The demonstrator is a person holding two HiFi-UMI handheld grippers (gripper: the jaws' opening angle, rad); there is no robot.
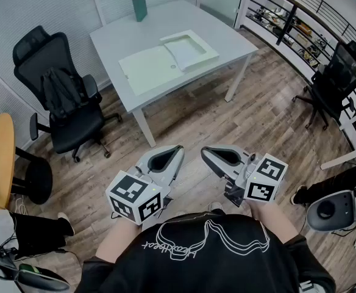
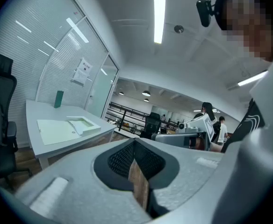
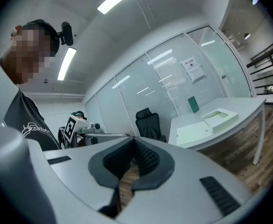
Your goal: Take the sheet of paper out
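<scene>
Both fingers closed, empty: left gripper (image 1: pixel 179 148), right gripper (image 1: pixel 204 151); open document box (image 1: pixel 149 70) far ahead.

Grey table (image 1: pixel 120 41) with open box (image 1: pixel 166 63) (green book (image 1: pixel 139 6) upright)

Left gripper (image 1: pixel 177 151) and right gripper (image 1: pixel 206 152) lie side by side at the lower centre of the head view, with their tips converging. Both pairs of jaws are closed together and hold nothing.
</scene>
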